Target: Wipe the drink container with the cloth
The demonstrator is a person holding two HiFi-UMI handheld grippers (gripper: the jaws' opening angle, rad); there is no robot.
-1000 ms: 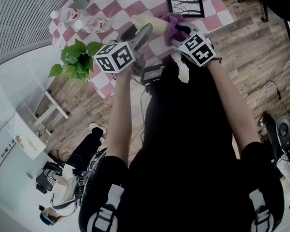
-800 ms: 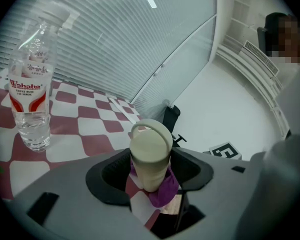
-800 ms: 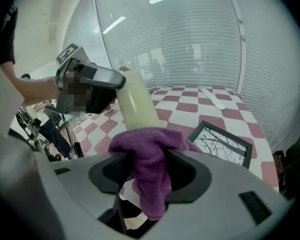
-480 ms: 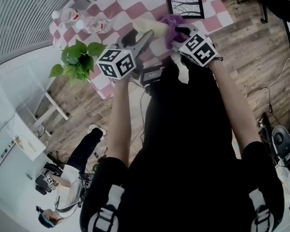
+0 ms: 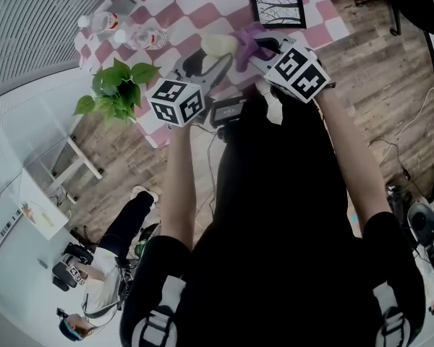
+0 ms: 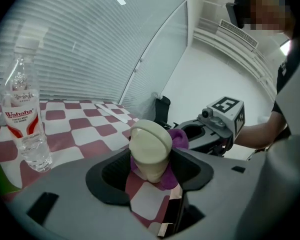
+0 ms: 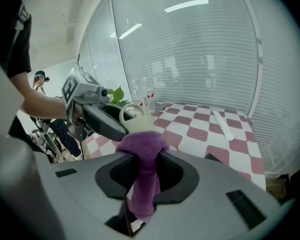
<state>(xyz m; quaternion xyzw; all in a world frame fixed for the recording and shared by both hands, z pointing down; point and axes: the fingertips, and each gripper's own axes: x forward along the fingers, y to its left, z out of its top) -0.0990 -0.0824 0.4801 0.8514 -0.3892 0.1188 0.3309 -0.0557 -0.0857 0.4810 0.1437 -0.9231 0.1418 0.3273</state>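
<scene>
Most of the checkered table [image 5: 192, 6] lies bare in the head view. Its open squares run from the far side down to the near edge where the person stands, so the middle offers free room. Its left corner and right edge are the crowded parts. A leafy plant [image 5: 116, 85] stands off the table's left edge, near the left gripper's marker cube.

The left gripper [image 6: 150, 170] has its jaws spread wide and clamped on the cream drink container [image 6: 150, 146], which is held above the table just inside the near edge. The right gripper [image 7: 146, 171] faces it from the other side. Its jaws have just been closing and now stand narrow, pinching the purple cloth [image 7: 142, 149] between them.

A dark picture frame [image 5: 278, 9] lies flat near the table's right edge, just beyond the right gripper. Clear water bottles [image 5: 101, 24] cluster at the far left corner, well apart from both grippers.

The container's rounded lid points toward the left gripper's camera. The cloth bunches above the right jaws, hangs down between them, and lies against the container's far side.
</scene>
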